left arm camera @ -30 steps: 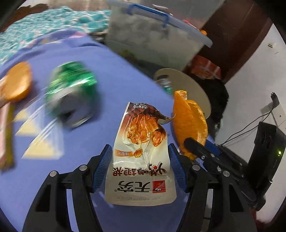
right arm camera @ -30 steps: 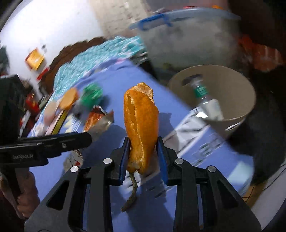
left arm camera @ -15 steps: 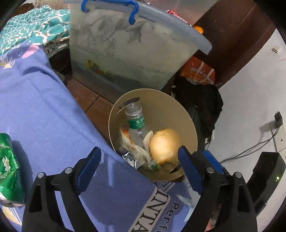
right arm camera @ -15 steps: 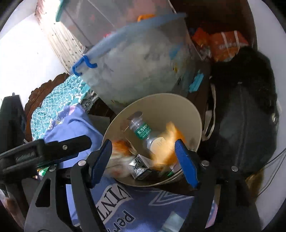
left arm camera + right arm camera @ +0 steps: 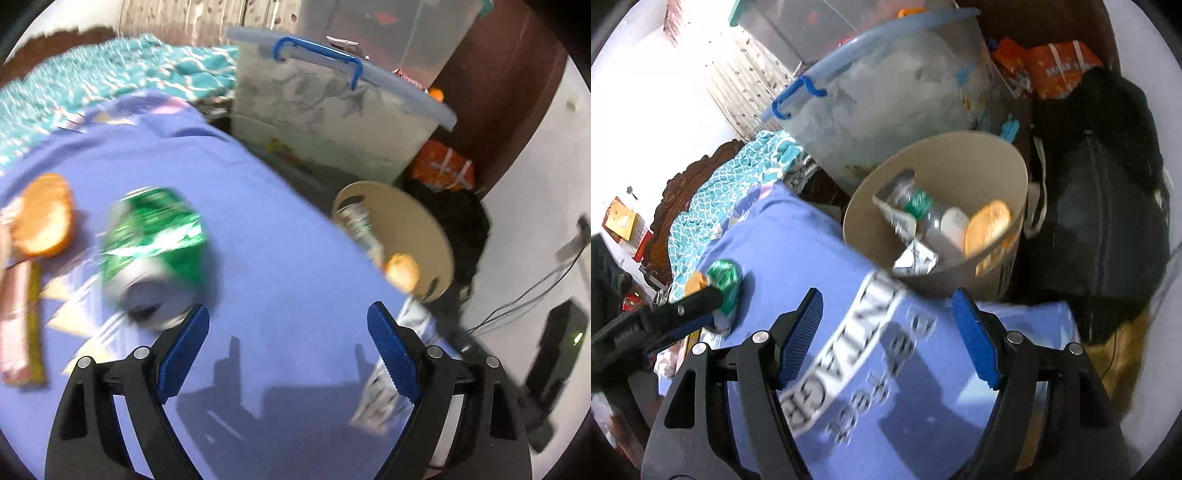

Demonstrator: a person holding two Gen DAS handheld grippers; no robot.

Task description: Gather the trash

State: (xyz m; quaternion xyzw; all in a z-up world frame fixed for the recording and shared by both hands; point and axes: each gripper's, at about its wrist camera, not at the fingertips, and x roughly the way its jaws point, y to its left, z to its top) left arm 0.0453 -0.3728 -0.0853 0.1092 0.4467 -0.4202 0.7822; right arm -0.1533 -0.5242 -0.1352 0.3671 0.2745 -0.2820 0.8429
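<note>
A beige trash bin (image 5: 1015, 162) stands off the edge of the blue cloth (image 5: 280, 258). Inside it lie a plastic bottle (image 5: 919, 206), a silver wrapper (image 5: 916, 258) and an orange peel (image 5: 986, 225). My right gripper (image 5: 886, 336) hangs open over the cloth just short of the bin, nothing between its jaws. My left gripper (image 5: 286, 350) is open and empty above the cloth. A crushed green can (image 5: 155, 251) lies just beyond its left fingertip. An orange peel (image 5: 44, 214) and a flat wrapper (image 5: 20, 317) lie farther left. The bin (image 5: 417, 221) is at the right in the left wrist view.
A clear storage box (image 5: 332, 122) with a blue handle stands behind the bin. A black bag (image 5: 1108, 221) and orange packets (image 5: 1060, 66) sit to the bin's right. A teal patterned blanket (image 5: 92, 74) covers the far side. A black device (image 5: 557, 343) with cables stands by the white wall.
Both grippers opened; the snack packet and the orange peel dropped into the bin. My left gripper swung out over the bin and back over the cloth toward the green can. My right gripper rolled.
</note>
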